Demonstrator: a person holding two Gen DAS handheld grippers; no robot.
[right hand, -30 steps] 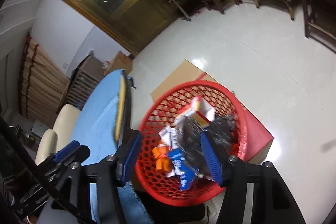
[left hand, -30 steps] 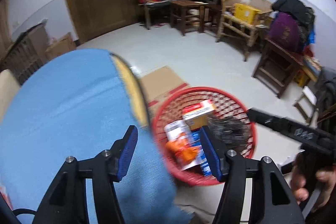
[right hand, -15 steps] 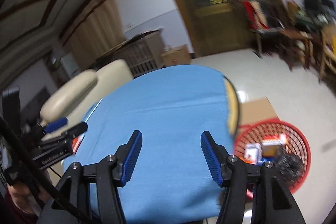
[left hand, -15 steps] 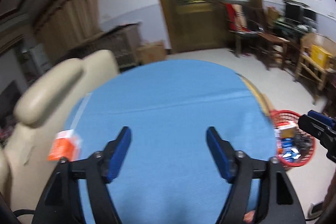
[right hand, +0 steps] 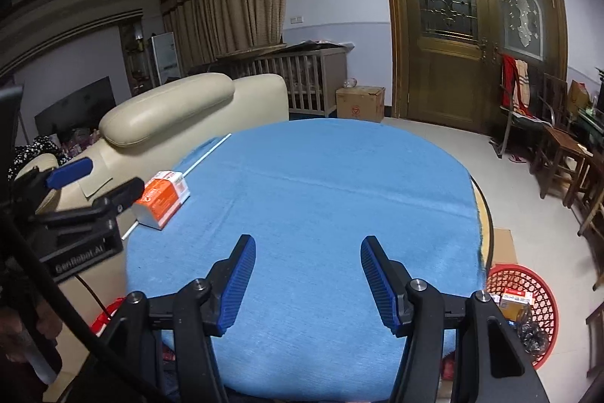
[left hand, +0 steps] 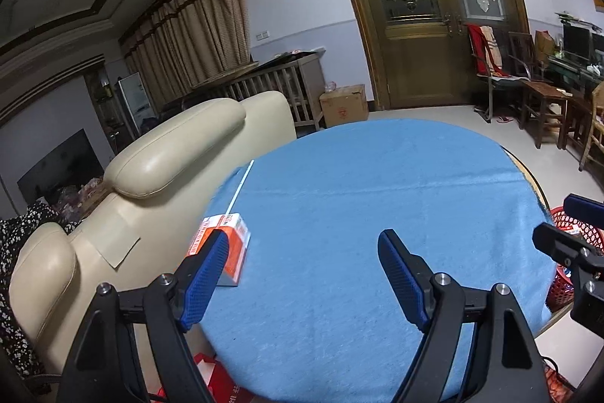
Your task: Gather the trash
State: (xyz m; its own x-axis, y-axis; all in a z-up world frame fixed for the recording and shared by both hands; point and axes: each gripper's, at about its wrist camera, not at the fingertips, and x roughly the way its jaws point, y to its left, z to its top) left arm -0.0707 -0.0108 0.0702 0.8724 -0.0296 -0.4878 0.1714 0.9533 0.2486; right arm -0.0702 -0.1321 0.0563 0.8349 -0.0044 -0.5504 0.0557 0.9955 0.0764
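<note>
Near the sofa-side edge of the blue-clothed round table (right hand: 321,199), an orange-and-white carton (right hand: 163,193) lies just ahead of the left gripper (left hand: 302,274), jaws wide and empty. Right gripper (right hand: 307,284) gapes likewise over bare cloth. Beside the table, a red basket (right hand: 543,346) holds cartons and a dark wrapper.

1. A round table (right hand: 321,199) occupies the centre of both views.
2. A carton (right hand: 163,198) lies on the table near its left edge, with a thin stick (right hand: 207,153) on the cloth just behind it.
3. A sofa (left hand: 151,172) stands left of the table, touching or nearly touching its rim.
4. A basket (right hand: 543,293) sits on the floor at the table's right, holding boxes and wrappers.
5. A crib (right hand: 302,82) and a cardboard box (right hand: 360,102) stand behind the table, left of the double door (right hand: 479,25).
6. Chairs (right hand: 558,142) line the right wall.
</note>
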